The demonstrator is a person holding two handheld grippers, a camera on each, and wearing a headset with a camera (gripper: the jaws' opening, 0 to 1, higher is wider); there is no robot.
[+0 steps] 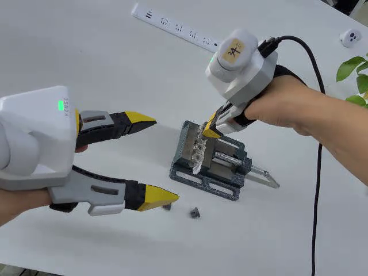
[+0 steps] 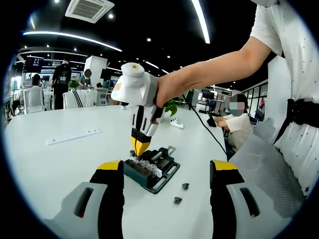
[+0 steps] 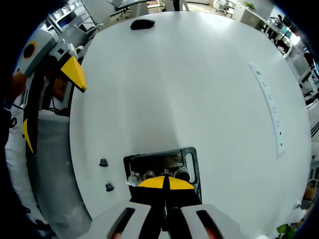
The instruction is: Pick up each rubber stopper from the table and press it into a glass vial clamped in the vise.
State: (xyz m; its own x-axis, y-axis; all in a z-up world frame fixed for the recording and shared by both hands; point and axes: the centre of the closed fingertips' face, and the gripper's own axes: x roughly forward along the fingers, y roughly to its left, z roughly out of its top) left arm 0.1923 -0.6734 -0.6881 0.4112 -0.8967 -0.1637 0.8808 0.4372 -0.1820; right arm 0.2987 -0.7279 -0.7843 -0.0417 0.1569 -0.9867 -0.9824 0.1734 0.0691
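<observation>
White table [image 1: 115,69]; right claw [image 1: 210,131] clenched over vials [image 1: 198,150]; left claw [image 1: 164,159] released near stoppers [image 1: 195,213].

Two small dark rubber stoppers loose on the white table [image 1: 103,63], one stopper [image 1: 195,213] beside the other stopper [image 1: 167,206]; one dark grey metal vise [image 1: 221,187]; one row of clear glass vials [image 1: 198,150], seemingly four, exact number unclear; one long white power strip [image 1: 175,24]; one small round white device [image 1: 350,37]; two yellow-tipped handheld grippers, left gripper [image 1: 165,160] and right gripper [image 1: 210,131].
</observation>
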